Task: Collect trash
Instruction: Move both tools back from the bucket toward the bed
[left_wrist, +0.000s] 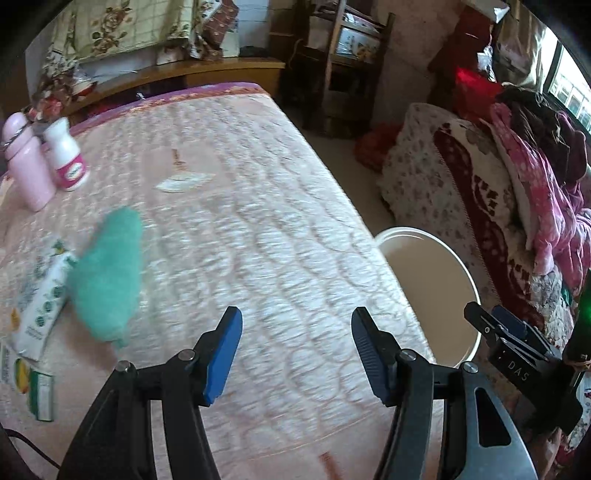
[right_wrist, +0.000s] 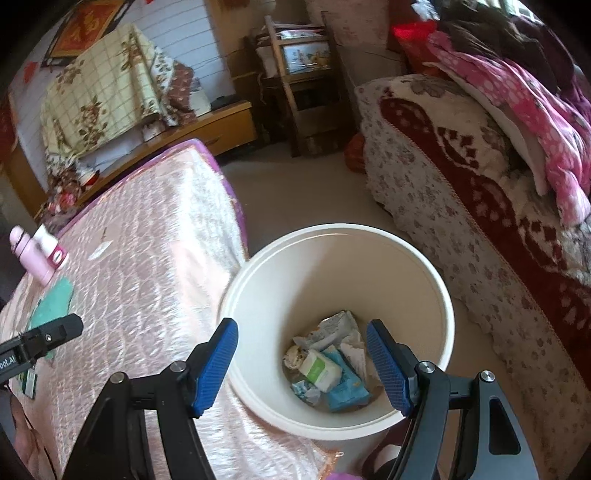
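Observation:
My left gripper (left_wrist: 296, 325) hangs open and empty over the pink quilted bed (left_wrist: 258, 206). To its left lie a teal fluffy cloth (left_wrist: 107, 273), a white printed packet (left_wrist: 40, 310) and a small carton (left_wrist: 42, 395); a flat white scrap (left_wrist: 184, 181) lies further up the bed. My right gripper (right_wrist: 302, 336) is open and empty above the white bin (right_wrist: 424, 266), which stands on the floor beside the bed. Inside the bin lie wrappers and crumpled tissues (right_wrist: 328, 365). In the left wrist view the bin (left_wrist: 454, 258) shows at right with the right gripper (left_wrist: 491, 325) over it.
A pink bottle (left_wrist: 26, 166) and a white bottle (left_wrist: 66, 155) stand upright at the bed's far left. A sofa with a flowered cover (right_wrist: 461, 206) piled with pink clothes (right_wrist: 535, 122) lies right of the bin. A wooden rack (right_wrist: 295, 74) stands behind.

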